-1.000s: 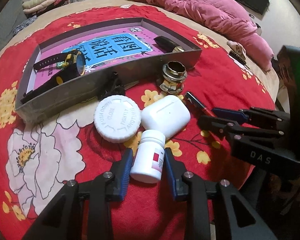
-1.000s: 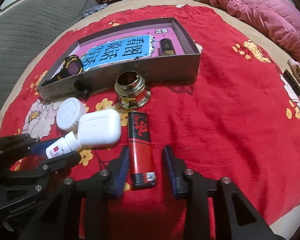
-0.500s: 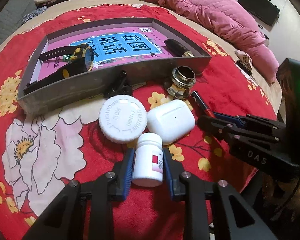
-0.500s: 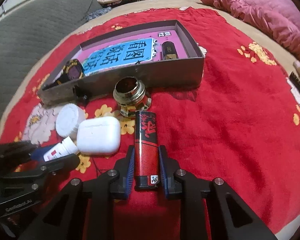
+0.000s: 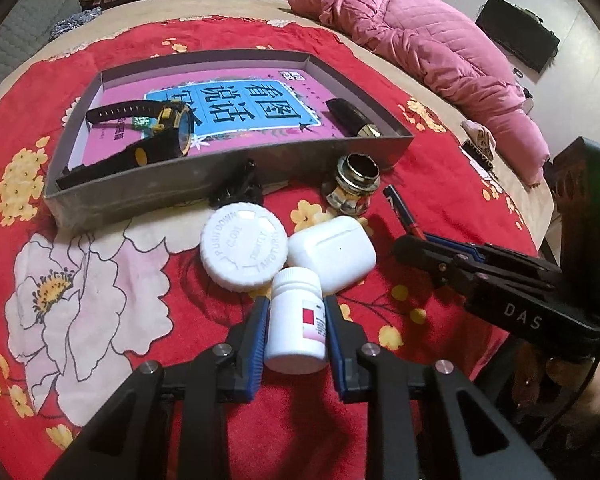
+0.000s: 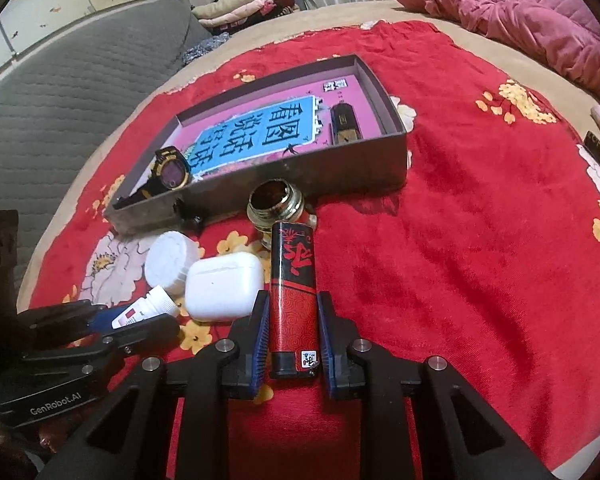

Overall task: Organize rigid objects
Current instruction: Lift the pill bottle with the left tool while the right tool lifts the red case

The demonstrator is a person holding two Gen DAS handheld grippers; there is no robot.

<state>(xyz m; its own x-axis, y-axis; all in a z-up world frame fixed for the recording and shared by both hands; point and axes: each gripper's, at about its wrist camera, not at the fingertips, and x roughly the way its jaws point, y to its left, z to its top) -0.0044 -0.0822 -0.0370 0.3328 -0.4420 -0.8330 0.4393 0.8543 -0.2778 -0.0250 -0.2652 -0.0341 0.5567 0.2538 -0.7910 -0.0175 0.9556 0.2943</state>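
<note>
Left gripper (image 5: pixel 294 330) clamped on white pill bottle (image 5: pixel 296 316), pads gripping mid-body below the cap. Likely light, rigid, smooth plastic; prone to slipping, so grip at the label band. Right gripper (image 6: pixel 293 330) clamped on red-and-black lighter (image 6: pixel 293 300) across its lower body; probably stiff, light, glossy. Both near the front wall of the cardboard box (image 5: pixel 228 178), with earbud case (image 5: pixel 332 254) and round white cap (image 5: pixel 243 246) between.

A white pill bottle (image 5: pixel 296 316) and a red-black lighter (image 6: pixel 293 300) lie clamped between fingers, near the open box (image 5: pixel 236 176).
</note>
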